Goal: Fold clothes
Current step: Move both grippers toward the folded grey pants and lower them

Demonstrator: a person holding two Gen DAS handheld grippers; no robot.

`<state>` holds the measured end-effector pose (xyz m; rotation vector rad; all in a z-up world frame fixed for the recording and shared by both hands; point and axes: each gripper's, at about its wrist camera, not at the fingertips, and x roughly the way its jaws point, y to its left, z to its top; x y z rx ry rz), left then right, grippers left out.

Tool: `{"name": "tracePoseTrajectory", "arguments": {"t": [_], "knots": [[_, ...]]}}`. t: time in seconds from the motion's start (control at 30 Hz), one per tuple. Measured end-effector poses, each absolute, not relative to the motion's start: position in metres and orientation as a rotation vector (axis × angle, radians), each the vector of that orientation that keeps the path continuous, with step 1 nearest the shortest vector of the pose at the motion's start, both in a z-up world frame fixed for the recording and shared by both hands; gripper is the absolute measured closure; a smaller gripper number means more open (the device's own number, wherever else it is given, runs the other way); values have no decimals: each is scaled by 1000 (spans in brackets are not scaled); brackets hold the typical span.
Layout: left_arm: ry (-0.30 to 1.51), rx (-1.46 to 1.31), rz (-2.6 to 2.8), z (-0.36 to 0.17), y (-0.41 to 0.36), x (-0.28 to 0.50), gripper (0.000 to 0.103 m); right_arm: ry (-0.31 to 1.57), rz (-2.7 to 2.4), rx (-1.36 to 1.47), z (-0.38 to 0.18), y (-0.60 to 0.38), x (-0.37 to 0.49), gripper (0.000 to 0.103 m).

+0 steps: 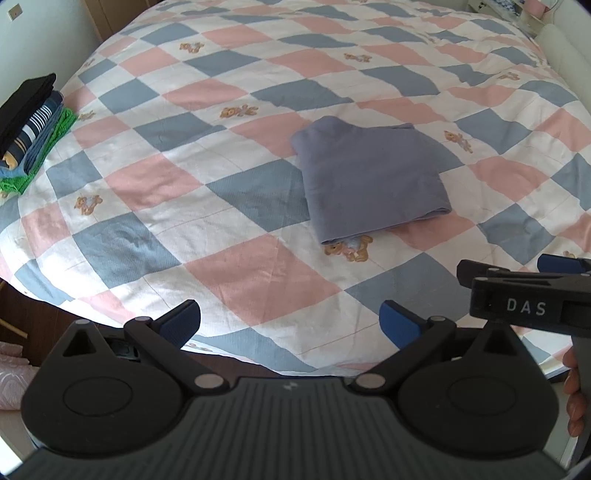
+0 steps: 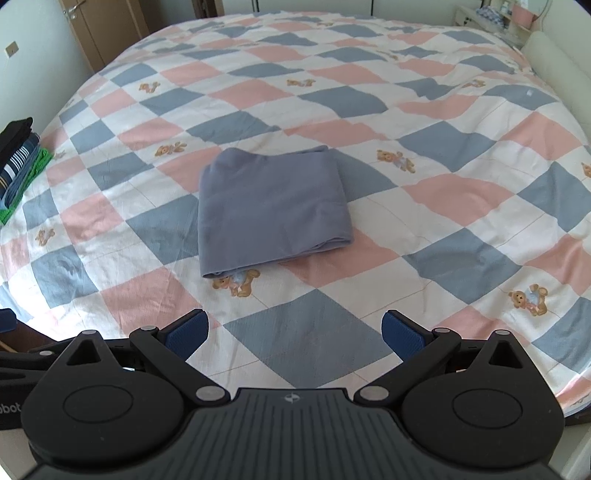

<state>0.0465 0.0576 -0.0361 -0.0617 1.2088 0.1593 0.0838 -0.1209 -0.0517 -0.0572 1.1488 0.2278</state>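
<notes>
A folded grey-blue garment [image 1: 369, 181] lies flat on the checked bedspread [image 1: 240, 273]; it also shows in the right wrist view [image 2: 269, 210]. My left gripper [image 1: 290, 325] is open and empty, held back near the bed's front edge, short of the garment. My right gripper [image 2: 295, 334] is open and empty too, over the bedspread [image 2: 406, 229] in front of the garment. The right gripper's side also shows at the right edge of the left wrist view [image 1: 528, 295].
A stack of folded clothes [image 1: 31, 125], black on top with striped, blue and green below, sits at the bed's left edge; it also shows in the right wrist view [image 2: 20, 166]. A door [image 2: 99, 33] and a bedside shelf [image 2: 495, 18] stand beyond the bed.
</notes>
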Motion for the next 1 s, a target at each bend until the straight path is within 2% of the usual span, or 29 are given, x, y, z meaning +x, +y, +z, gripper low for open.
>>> {"name": "tracePoseTrajectory", "arguments": {"t": [0.33, 0.5, 0.83, 1.0], "knots": [[1288, -46, 171, -64, 62, 104, 1, 1217, 252, -66, -83, -125, 139, 0], [1279, -163, 142, -91, 77, 137, 1, 1228, 269, -49, -101, -138, 183, 0], [1422, -217, 190, -159, 98, 174, 1, 1216, 252, 127, -155, -193, 252, 0], [1415, -388, 121, -173, 112, 190, 1, 1294, 280, 167, -186, -204, 273, 0]]}}
